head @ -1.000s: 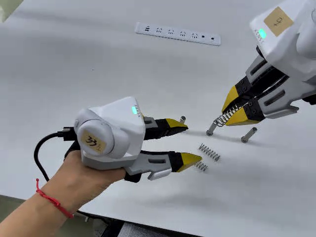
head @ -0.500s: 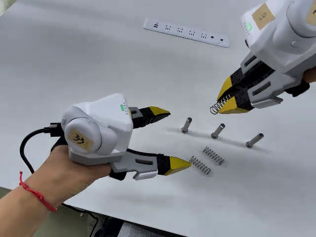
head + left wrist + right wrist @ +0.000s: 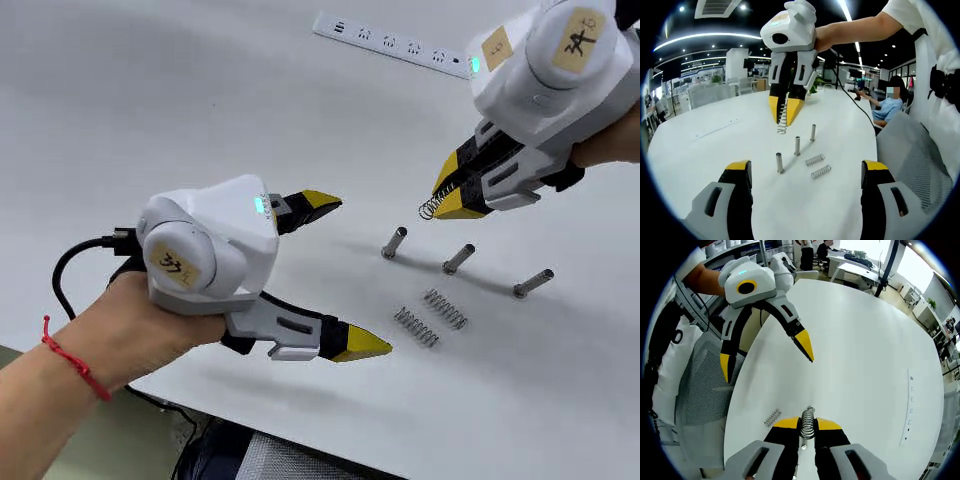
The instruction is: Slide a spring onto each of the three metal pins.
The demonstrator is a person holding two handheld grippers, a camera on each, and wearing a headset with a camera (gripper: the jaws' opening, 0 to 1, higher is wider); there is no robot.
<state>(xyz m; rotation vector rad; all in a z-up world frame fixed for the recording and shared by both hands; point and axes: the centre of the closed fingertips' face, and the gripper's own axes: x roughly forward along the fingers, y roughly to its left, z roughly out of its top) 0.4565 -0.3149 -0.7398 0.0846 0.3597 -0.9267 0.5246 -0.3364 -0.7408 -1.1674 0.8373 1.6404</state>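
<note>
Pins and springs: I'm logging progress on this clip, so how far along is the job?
Done: nothing yet; all three pins stand bare. In hand: the right tongs are shut on one spring, held in the air above the table near the pins. Left to do: that spring and the two springs lying on the table beside the pins must all go on. The left tongs hang open and empty.

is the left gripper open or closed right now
Open: the left gripper has its yellow-tipped jaws spread wide apart, gripping nothing.
</note>
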